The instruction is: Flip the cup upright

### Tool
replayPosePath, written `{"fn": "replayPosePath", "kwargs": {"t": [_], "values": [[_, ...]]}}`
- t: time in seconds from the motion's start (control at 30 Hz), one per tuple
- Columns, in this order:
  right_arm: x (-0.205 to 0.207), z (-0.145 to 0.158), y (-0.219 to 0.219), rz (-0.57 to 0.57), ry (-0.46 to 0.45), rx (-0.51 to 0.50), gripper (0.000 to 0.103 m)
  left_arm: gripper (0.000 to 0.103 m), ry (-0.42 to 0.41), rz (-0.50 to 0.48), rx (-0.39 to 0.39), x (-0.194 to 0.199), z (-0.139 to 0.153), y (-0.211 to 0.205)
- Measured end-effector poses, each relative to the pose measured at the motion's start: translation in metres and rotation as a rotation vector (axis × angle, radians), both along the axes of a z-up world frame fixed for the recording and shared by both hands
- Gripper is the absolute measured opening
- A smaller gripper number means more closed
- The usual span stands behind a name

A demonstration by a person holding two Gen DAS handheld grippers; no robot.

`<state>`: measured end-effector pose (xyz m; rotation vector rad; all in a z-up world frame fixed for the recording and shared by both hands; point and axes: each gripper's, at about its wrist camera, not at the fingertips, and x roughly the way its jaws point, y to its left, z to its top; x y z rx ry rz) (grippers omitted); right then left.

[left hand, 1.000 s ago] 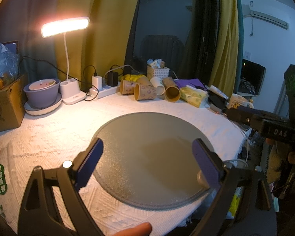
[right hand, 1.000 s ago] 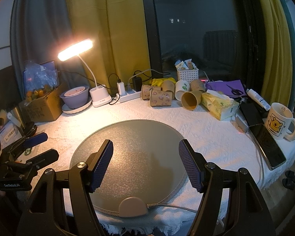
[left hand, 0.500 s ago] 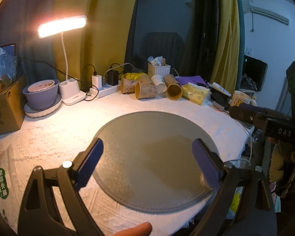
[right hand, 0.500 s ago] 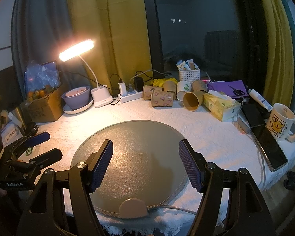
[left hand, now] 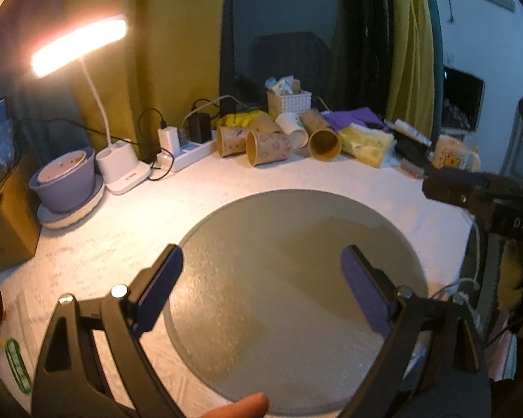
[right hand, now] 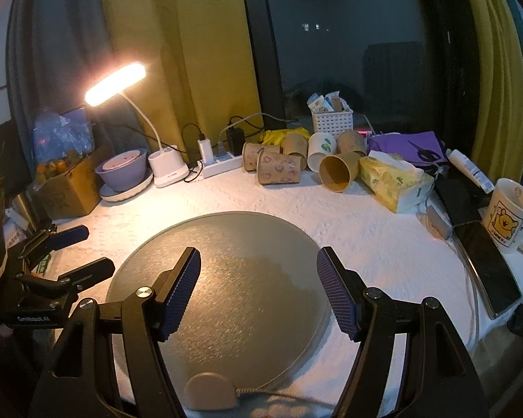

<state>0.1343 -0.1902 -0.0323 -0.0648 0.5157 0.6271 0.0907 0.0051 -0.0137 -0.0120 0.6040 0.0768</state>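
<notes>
Several paper cups lie on their sides at the back of the table, among them a patterned brown cup (left hand: 266, 147) (right hand: 278, 171), a plain brown cup with its mouth toward me (left hand: 325, 141) (right hand: 337, 172) and a white cup (right hand: 320, 150). A round grey mat (left hand: 296, 261) (right hand: 223, 278) lies in front of them. My left gripper (left hand: 261, 289) is open and empty above the mat; it also shows at the left of the right wrist view (right hand: 78, 254). My right gripper (right hand: 258, 289) is open and empty above the mat's near part.
A lit desk lamp (right hand: 116, 83), a purple bowl (right hand: 122, 169), a power strip (right hand: 221, 167) and a cardboard box (right hand: 66, 188) stand at the back left. A tissue pack (right hand: 394, 183), a phone (right hand: 484, 261) and a bear mug (right hand: 509, 214) are at the right.
Both grippers have drifted slightly forward toward the cups. Both stay open and empty; nothing on the table has moved.
</notes>
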Motion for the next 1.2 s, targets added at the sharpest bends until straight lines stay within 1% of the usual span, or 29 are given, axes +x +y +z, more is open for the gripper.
{"fn": "replayPosePath", "kwargs": {"t": [0.03, 0.13, 0.2, 0.27, 0.33, 0.5, 0.63, 0.7, 0.9, 1.0, 1.2], "values": [[0.004, 0.0, 0.0, 0.001, 0.002, 0.0, 0.072, 0.093, 0.009, -0.003, 0.022, 0.007, 0.0, -0.001], [0.017, 0.001, 0.002, -0.003, 0.006, -0.004, 0.072, 0.093, 0.036, -0.016, 0.054, 0.024, 0.0, 0.0], [0.027, 0.002, 0.002, -0.008, 0.01, -0.006, 0.072, 0.093, 0.063, -0.021, 0.057, 0.037, -0.001, 0.004], [0.038, 0.003, 0.002, -0.019, 0.017, -0.012, 0.072, 0.093, 0.071, -0.026, 0.069, 0.047, -0.001, 0.006], [0.048, 0.004, 0.003, -0.028, 0.019, -0.017, 0.072, 0.093, 0.084, -0.03, 0.109, 0.062, -0.002, 0.008], [0.078, 0.006, 0.007, -0.048, 0.036, -0.033, 0.072, 0.093, 0.148, -0.049, 0.095, 0.098, -0.009, 0.021], [0.101, 0.005, 0.012, -0.048, 0.046, -0.052, 0.072, 0.093, 0.191, -0.073, 0.103, 0.128, -0.013, 0.028], [0.114, 0.003, 0.016, -0.051, 0.061, -0.069, 0.072, 0.093, 0.197, -0.091, 0.118, 0.139, -0.013, 0.028], [0.147, 0.0, 0.028, -0.05, 0.096, -0.099, 0.072, 0.093, 0.195, -0.169, 0.205, 0.18, -0.01, 0.022], [0.164, -0.003, 0.035, -0.047, 0.111, -0.117, 0.072, 0.093, 0.198, -0.208, 0.26, 0.2, -0.01, 0.016], [0.202, -0.009, 0.044, -0.061, 0.153, -0.127, 0.072, 0.093, 0.234, -0.249, 0.318, 0.248, -0.016, 0.016]]}}
